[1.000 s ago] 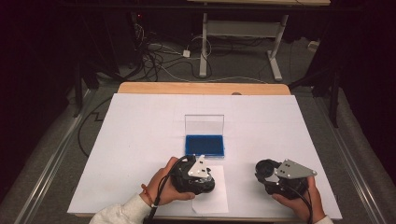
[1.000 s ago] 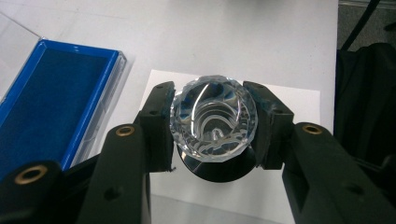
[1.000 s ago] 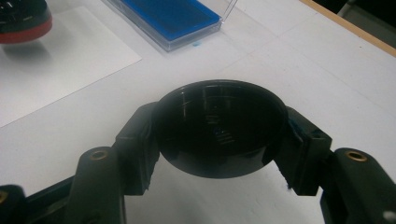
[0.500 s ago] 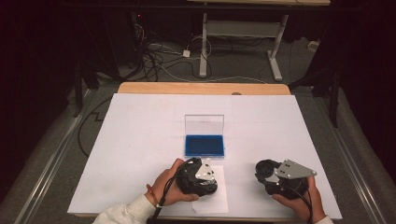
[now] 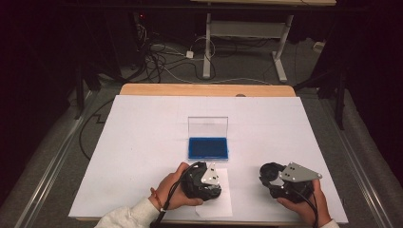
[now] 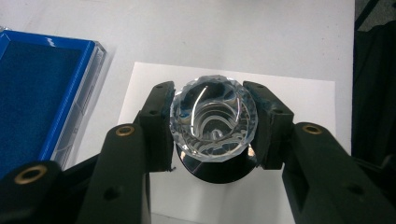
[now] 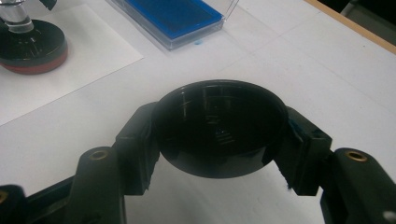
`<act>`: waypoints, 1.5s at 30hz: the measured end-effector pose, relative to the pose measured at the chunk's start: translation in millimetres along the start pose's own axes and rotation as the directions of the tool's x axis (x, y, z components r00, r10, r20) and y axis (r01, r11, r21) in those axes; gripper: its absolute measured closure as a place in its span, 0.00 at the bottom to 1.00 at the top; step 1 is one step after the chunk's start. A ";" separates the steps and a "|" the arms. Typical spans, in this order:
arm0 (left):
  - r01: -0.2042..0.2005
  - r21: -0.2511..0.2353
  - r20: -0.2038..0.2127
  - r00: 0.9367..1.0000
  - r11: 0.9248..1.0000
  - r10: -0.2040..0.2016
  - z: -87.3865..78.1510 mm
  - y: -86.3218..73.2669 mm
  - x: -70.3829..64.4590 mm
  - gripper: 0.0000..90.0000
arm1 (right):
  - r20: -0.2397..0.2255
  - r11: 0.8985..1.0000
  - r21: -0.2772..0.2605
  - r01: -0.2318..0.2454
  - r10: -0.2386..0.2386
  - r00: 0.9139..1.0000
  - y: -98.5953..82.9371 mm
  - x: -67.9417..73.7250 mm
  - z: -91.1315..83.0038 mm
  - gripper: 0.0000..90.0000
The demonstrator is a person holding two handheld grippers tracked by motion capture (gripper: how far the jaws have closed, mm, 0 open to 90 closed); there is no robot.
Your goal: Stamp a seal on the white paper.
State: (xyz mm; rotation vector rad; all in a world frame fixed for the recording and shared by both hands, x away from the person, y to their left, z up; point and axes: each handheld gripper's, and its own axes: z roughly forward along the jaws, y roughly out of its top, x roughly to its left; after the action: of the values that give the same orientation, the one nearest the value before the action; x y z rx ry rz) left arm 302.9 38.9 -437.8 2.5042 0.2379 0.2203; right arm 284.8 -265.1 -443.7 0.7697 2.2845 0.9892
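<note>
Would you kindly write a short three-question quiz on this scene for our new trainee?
1. True or false: the left gripper is shut on the faceted crystal knob.
2. The right gripper holds: A) a sheet of paper, B) a black round lid, C) a cable.
3. Which colour lines the open case?
Key: 1 true; 2 B; 3 blue.

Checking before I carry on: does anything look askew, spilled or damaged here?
Nothing stands out. The left gripper holds a whole crystal over its black base; the right gripper holds a black disc; the blue case lies open and square.
</note>
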 end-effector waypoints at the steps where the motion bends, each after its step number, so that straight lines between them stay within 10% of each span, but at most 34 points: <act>1: -0.003 -0.001 0.000 1.000 1.000 0.003 0.5 0.0 -0.5 0.61 | 0.000 1.000 0.000 0.000 0.000 1.000 0.1 0.0 0.0 0.43; 45: -0.002 -0.008 -0.009 1.000 1.000 0.002 0.8 -4.0 -3.1 0.61 | -0.002 1.000 -0.004 0.003 -0.003 1.000 0.7 1.1 -1.5 0.43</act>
State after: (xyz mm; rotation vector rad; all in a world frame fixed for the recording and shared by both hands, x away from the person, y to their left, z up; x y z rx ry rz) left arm 299.6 40.9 -441.1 2.4964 0.2378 0.2323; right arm 283.3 -264.7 -442.5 0.7635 2.2839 0.9928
